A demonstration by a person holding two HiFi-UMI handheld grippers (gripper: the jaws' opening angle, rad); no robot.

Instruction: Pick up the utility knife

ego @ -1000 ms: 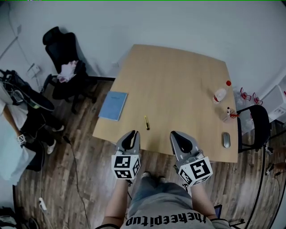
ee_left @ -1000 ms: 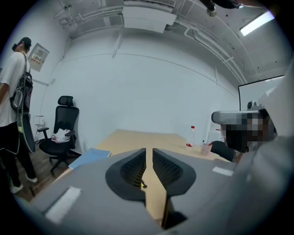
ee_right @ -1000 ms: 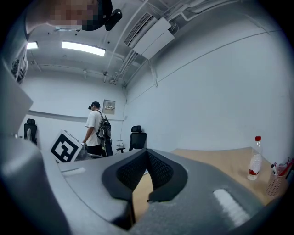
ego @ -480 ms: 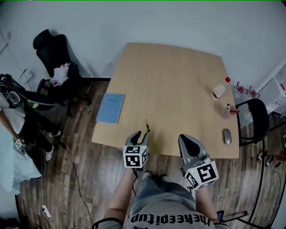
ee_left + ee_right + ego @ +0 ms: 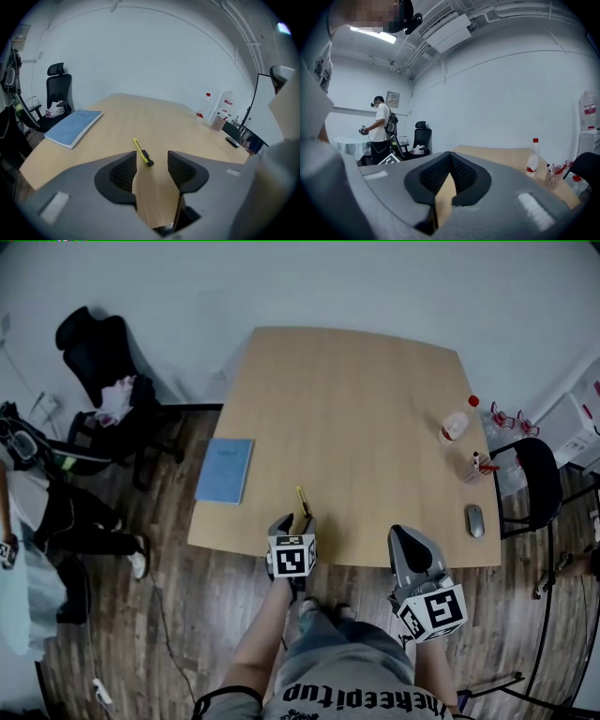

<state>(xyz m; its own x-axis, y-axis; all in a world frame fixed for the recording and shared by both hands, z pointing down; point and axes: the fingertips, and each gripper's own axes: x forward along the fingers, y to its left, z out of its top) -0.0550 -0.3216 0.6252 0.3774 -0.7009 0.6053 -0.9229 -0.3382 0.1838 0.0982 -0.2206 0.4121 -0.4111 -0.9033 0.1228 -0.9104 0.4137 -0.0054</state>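
As L gripper (image 5: 294,521) tilts down, jaws just opening (empty), knife (image 5: 302,500) prob. ahead.

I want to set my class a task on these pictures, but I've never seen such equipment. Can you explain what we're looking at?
A person holds a two-jawed hand tool, a gripper, in each hand. One picture comes from a camera on the person's head, looking down. The other two come from cameras riding on each gripper, looking along its jaws. On the wooden table lie a yellow utility knife, a blue notebook, a bottle, a pen cup and a mouse. The left gripper has just been opening its jaws; the knife's near end sits at their mouth, not yet gripped. The right gripper is shut and empty.
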